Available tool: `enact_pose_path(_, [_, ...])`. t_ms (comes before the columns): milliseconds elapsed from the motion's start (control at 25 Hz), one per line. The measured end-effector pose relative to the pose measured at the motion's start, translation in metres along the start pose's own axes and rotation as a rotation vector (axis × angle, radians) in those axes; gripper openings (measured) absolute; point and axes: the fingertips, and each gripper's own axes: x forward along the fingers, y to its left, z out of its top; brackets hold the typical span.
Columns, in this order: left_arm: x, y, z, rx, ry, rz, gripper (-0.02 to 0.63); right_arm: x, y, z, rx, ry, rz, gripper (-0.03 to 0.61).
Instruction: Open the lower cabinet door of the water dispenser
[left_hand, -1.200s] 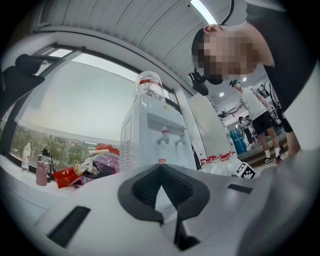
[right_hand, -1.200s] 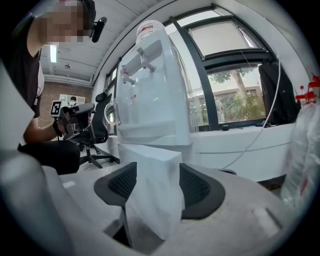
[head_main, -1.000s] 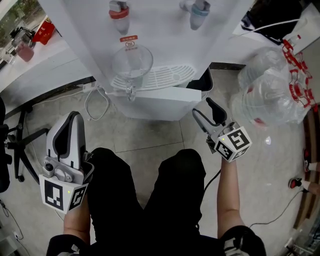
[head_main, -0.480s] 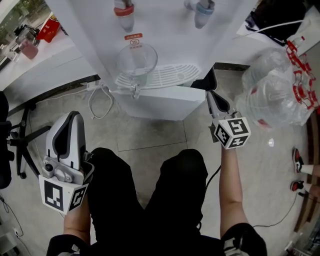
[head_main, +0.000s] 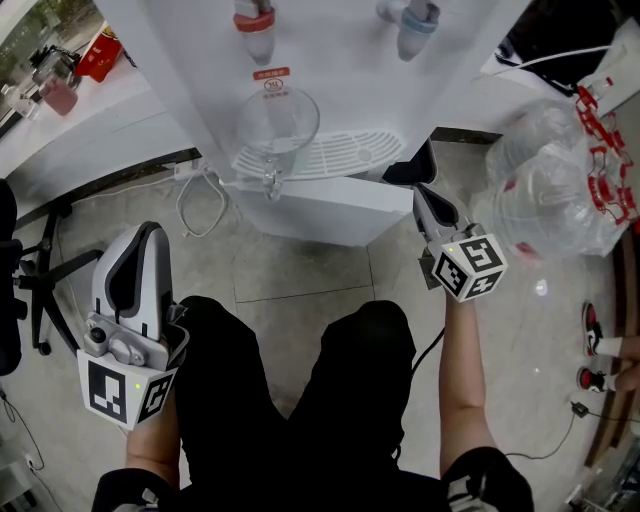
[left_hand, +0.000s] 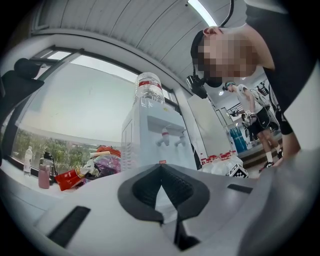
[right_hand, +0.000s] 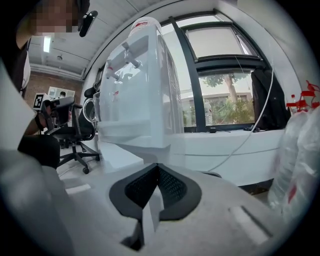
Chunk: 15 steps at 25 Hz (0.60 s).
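Since lower cabinet door (head_main: 330, 210) looks light, stiff panel under drip tray (head_main: 335, 152), take its right edge; ur right gripper (head_main: 422, 193) shut beside it, hold unclear; left gripper (head_main: 147, 235) shut, empty.

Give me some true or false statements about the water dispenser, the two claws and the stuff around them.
1. A glass mug stands on the drip tray of the water dispenser. True.
2. The left claw grips the dispenser. False: it is held back beside the person's left leg, clear of the dispenser, jaws together on nothing.
3. The right claw has its jaws closed. True.
4. Both taps are blue. False: there is a red tap and a blue tap.
5. The clear water jugs lie at the person's left. False: they lie at the right, beyond the right claw.
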Motion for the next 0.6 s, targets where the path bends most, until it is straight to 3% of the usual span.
enact_pose_path(600, [0.004, -0.006, 0.003, 0.008, 0.007, -0.019, 0.009, -0.036, 0.050, -0.012, -0.042, 0.075, 0.246, 0.003])
